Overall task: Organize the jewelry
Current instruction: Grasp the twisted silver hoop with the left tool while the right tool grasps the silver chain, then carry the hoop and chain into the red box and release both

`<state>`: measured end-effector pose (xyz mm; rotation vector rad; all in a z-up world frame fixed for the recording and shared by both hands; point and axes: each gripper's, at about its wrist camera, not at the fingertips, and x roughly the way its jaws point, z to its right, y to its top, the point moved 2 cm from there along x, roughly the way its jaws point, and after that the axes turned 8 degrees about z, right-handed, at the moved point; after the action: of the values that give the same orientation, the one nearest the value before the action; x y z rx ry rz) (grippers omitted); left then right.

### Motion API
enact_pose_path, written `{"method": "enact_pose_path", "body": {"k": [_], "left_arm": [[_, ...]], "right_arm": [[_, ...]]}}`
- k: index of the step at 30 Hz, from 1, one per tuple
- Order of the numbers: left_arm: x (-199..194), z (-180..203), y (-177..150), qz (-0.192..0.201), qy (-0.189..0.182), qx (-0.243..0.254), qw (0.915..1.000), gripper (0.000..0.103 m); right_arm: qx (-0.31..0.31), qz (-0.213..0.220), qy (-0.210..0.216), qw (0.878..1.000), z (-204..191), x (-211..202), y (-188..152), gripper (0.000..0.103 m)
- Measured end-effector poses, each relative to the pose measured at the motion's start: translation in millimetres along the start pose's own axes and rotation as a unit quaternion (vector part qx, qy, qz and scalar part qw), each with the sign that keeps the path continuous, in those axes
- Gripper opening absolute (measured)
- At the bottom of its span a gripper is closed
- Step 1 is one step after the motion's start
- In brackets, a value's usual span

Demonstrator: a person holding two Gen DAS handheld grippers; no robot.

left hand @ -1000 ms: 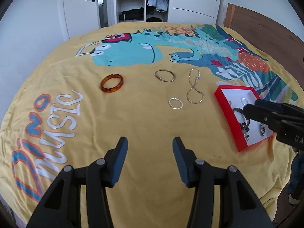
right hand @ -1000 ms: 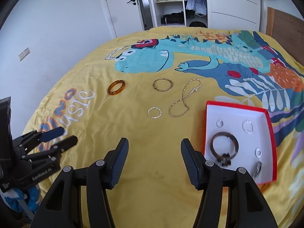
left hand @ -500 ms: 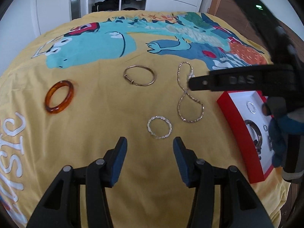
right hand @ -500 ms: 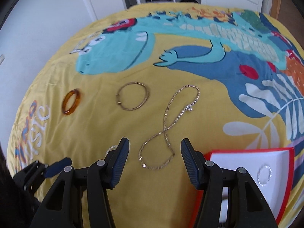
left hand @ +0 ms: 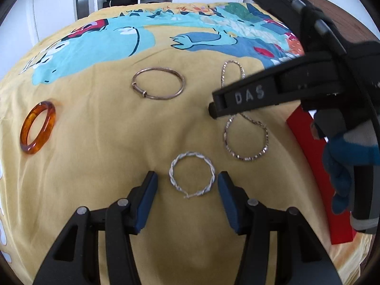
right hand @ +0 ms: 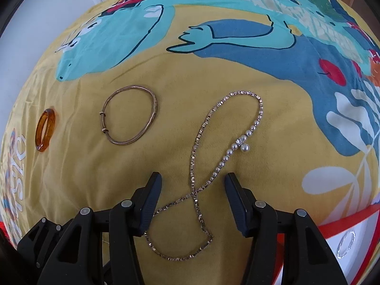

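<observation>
1. The left claw [left hand: 187,185] points down at the bed [left hand: 95,142]. Its jaws are apart and opening, and the twisted silver ring [left hand: 192,174] lies between the fingertips; the pads do not press it.
2. The right claw [right hand: 193,190] is also over the bed. Its jaws are apart but closing, and the chain [right hand: 197,190] crosses itself between them, not yet pinched.
3. The chain has small pearls [right hand: 242,142] on its right strand, and its lower loop lies under the right claw.
4. A bronze bangle [right hand: 129,116] lies left of the chain, well apart from it, and an amber ring [right hand: 45,129] lies farther left.
5. The red box [right hand: 342,225] is at the lower right, with a small clear ring [right hand: 345,241] inside on the white lining.
6. A gloved hand [left hand: 344,166] holds the right claw.
</observation>
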<state>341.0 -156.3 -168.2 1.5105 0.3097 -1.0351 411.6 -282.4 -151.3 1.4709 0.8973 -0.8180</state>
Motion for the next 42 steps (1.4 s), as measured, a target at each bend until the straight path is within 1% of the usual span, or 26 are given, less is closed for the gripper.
{"method": "enact_pose_path", "body": {"k": [2, 4, 5, 6, 8, 9, 12, 14, 18, 19, 23, 28, 35, 39, 42], "left_arm": [[3.7, -0.7, 1.0, 0.003, 0.001, -0.002, 1.0, 0.051], [4.4, -4.2, 1.6, 0.006, -0.004, -0.015, 0.9999, 0.05], [2.8, -6.2, 1.5, 0.009, -0.007, -0.021, 0.9997, 0.049], [1.2, -7.7, 1.6, 0.012, -0.007, -0.024, 0.9996, 0.044], [-1.3, -11.5, 0.4, 0.014, -0.003, -0.028, 0.9995, 0.038], [-2.4, -13.3, 0.1, 0.014, -0.005, -0.032, 0.9994, 0.037], [-11.1, -17.9, -0.7, 0.017, -0.004, -0.037, 0.9992, 0.037], [-18.8, -21.1, -1.2, 0.019, -0.003, -0.042, 0.9989, 0.037], [-39.3, -28.9, -2.8, 0.025, 0.004, -0.054, 0.9982, 0.037], [-45.5, -30.7, -3.3, 0.027, 0.007, -0.055, 0.9981, 0.037], [-72.5, -36.4, -5.3, 0.033, 0.02, -0.058, 0.9976, 0.037], [-113.2, -38.1, -6.4, 0.049, 0.029, -0.061, 0.9965, 0.037], [-171.7, -23.8, 1.2, 0.084, 0.028, -0.051, 0.9948, 0.037], [-198.7, -5.9, 7.6, 0.103, 0.018, -0.042, 0.9936, 0.037], [-209.6, 13.7, 15.1, 0.112, 0.006, -0.034, 0.9931, 0.037]], "right_arm": [[-0.005, 0.002, -0.006, 1.0, 0.2, 1.7, -1.0, 0.046], [-0.008, 0.003, -0.009, 1.0, 0.1, 1.9, -2.8, 0.038], [-0.01, 0.003, -0.009, 1.0, 0.5, 1.1, -3.3, 0.03], [-0.01, 0.003, -0.007, 1.0, 0.2, 2.4, -2.8, 0.022], [-0.008, 0.004, -0.004, 1.0, 1.0, 1.1, -4.4, 0.016], [-0.009, 0.005, -0.002, 1.0, 0.4, 0.1, -5.3, 0.01], [-0.011, 0.007, 0.005, 1.0, -2.8, -4.0, -6.4, 0.003], [-0.011, 0.011, 0.01, 1.0, -5.1, -9.4, -8.5, 0.003], [0.004, 0.034, 0.04, 0.999, -12.9, -26.8, -12.1, 0.003], [0.008, 0.041, 0.051, 0.998, -14.2, -34.0, -13.9, 0.003], [0.022, 0.055, 0.067, 0.996, -18.5, -63.5, -21.5, 0.003], [0.023, 0.076, 0.077, 0.994, -31.4, -107.2, -27.5, 0.003], [0.013, 0.115, 0.073, 0.991, -40.5, -178.9, -32.0, 0.003], [0.008, 0.135, 0.062, 0.989, -31.2, -217.1, -39.1, 0.003], [0.009, 0.148, 0.05, 0.988, -15.8, -241.5, -47.0, 0.003]]}}
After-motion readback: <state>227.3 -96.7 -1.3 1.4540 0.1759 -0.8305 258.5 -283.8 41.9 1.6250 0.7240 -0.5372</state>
